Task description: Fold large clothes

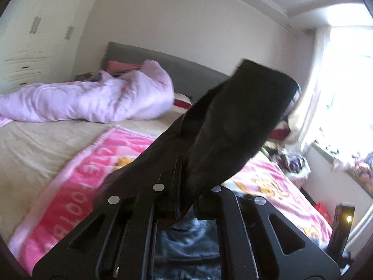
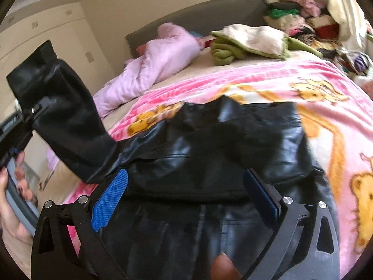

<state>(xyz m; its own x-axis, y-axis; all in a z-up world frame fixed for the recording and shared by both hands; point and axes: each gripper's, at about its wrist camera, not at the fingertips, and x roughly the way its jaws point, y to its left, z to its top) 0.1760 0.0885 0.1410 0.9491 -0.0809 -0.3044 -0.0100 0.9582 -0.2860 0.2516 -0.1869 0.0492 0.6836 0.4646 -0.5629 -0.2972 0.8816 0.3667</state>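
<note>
A black leather jacket [image 2: 221,144] lies on the pink bear blanket [image 2: 326,107] on the bed. One sleeve [image 2: 63,107] is raised off it to the left, standing up in the air. My left gripper [image 1: 178,163] is shut on that sleeve [image 1: 233,121], which drapes over the closed fingers and hides their tips. The right wrist view shows the same gripper [image 2: 35,112] at the far left with a hand [image 2: 14,186] on its grip. My right gripper [image 2: 186,182] hovers open over the jacket's body, its blue pads [image 2: 112,196] wide apart and pressing nothing.
A bunched lilac duvet [image 1: 93,100] lies along the grey headboard [image 1: 186,70]. A green and cream blanket [image 2: 244,42] and a heap of clothes [image 2: 303,18] fill the bed's far right corner. White wardrobes [image 1: 35,35] stand left, a bright window [image 1: 349,81] right.
</note>
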